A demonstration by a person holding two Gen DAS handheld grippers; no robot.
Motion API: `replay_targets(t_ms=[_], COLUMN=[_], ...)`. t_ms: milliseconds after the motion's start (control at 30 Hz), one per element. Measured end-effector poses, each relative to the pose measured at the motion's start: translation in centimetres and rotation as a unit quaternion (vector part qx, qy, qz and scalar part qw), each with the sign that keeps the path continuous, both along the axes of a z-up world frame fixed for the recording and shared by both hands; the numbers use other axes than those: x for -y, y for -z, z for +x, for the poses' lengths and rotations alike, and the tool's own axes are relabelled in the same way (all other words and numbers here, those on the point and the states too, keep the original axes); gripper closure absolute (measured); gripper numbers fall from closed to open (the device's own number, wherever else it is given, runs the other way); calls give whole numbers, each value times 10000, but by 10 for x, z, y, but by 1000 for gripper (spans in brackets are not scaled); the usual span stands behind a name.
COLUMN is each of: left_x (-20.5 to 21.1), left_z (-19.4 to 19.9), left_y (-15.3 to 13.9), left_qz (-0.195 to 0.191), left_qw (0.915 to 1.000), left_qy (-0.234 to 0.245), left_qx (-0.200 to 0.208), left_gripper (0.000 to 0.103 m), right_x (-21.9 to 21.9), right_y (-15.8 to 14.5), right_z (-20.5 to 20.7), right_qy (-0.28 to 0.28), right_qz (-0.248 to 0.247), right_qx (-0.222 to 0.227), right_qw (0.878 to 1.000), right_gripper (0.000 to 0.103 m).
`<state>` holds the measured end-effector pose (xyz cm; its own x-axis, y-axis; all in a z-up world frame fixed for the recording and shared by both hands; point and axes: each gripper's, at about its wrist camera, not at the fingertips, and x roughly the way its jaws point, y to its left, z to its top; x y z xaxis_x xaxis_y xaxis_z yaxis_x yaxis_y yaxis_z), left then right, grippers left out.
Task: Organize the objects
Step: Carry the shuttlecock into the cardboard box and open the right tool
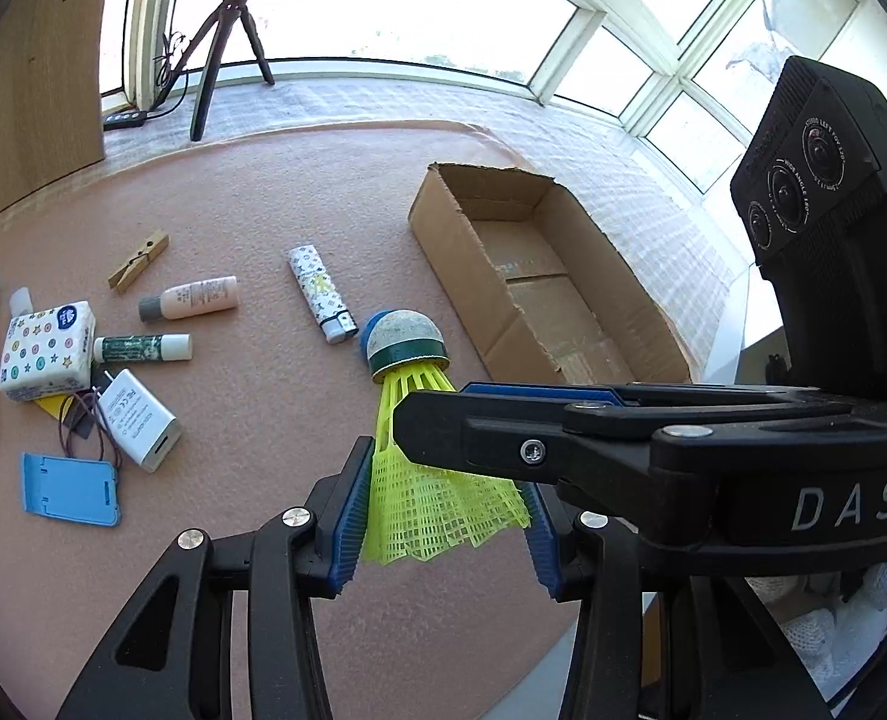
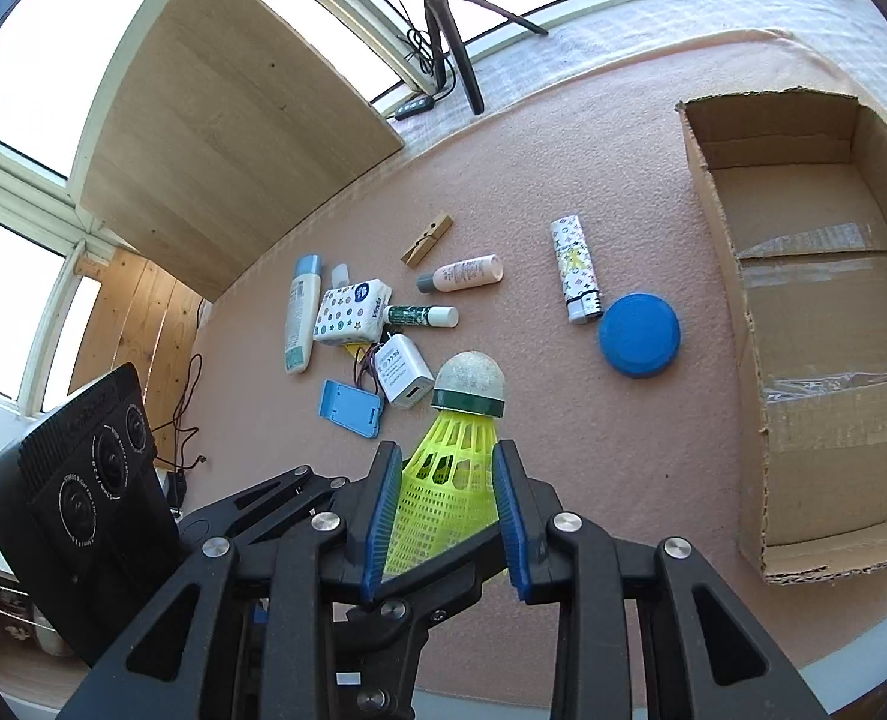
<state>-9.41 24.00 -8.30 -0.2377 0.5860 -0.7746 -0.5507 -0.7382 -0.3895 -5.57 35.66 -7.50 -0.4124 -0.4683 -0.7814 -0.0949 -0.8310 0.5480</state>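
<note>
Both the left gripper [image 1: 443, 510] and right gripper [image 2: 446, 510] clamp one yellow shuttlecock [image 2: 449, 480]. The empty cardboard box [image 2: 803, 360] lies at its three o'clock.

cardboard box [image 2: 815, 324] interior bare; blue lid [image 2: 640, 334], lighter [image 2: 576, 276] just beside.

Bright daylight poured in through big white-framed windows [image 1: 653, 18] that wrapped around the corner, pretty blown out. The bench [image 2: 563, 450] had a pinkish, fuzzy-looking cover, and past its far edge ran a pale sill [image 1: 383, 102] with a quilted white texture. A dark tripod [image 1: 227, 42] stood on that sill with a cable and a small black controller [image 1: 124, 119] by its feet. A light wood panel [image 2: 227, 120] leaned up at the left by the window.
</note>
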Motion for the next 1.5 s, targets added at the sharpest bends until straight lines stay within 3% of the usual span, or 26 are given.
replay_targets(t_ms=[433,467,500,533,600,633,667,900,1233,1500], left_x=[-150,-156,-164,-168,-171,-171,-169,-146,-64,35], left_z=[-3,-4,-4,-3,-3,-3,-5,-13,-29,-64], left_y=[-15,-15,-14,-14,-13,-12,-11,-5,0,11], left_qz=[152,98,-7,-106,-222,-252,-288,-466,-649,-1100], left_qw=[9965,9962,9961,9961,9964,9966,9967,9975,9960,9833], left_qy=[803,825,828,794,672,630,595,287,-495,-1432], left_qx=[-196,-243,-306,-370,-458,-471,-469,-443,-356,-233], left_gripper=[55,53,46,41,25,25,25,25,25,25], right_x=[-128,-134,-139,-143,-153,-156,-158,-151,-109,-71], right_y=[-18,-19,-21,-23,-26,-26,-26,-18,-23,-19], right_z=[24,25,27,28,30,31,32,31,24,18], right_qy=[913,948,1023,1147,1309,1366,1406,1349,893,585], right_qz=[355,401,532,706,889,923,945,974,1182,1208], right_qx=[-213,-251,-302,-338,-363,-395,-430,-398,-609,-617], right_qw=[9950,9944,9929,9903,9867,9855,9846,9852,9871,9890], right_gripper=[75,75,75,73,57,44,40,40,41,41])
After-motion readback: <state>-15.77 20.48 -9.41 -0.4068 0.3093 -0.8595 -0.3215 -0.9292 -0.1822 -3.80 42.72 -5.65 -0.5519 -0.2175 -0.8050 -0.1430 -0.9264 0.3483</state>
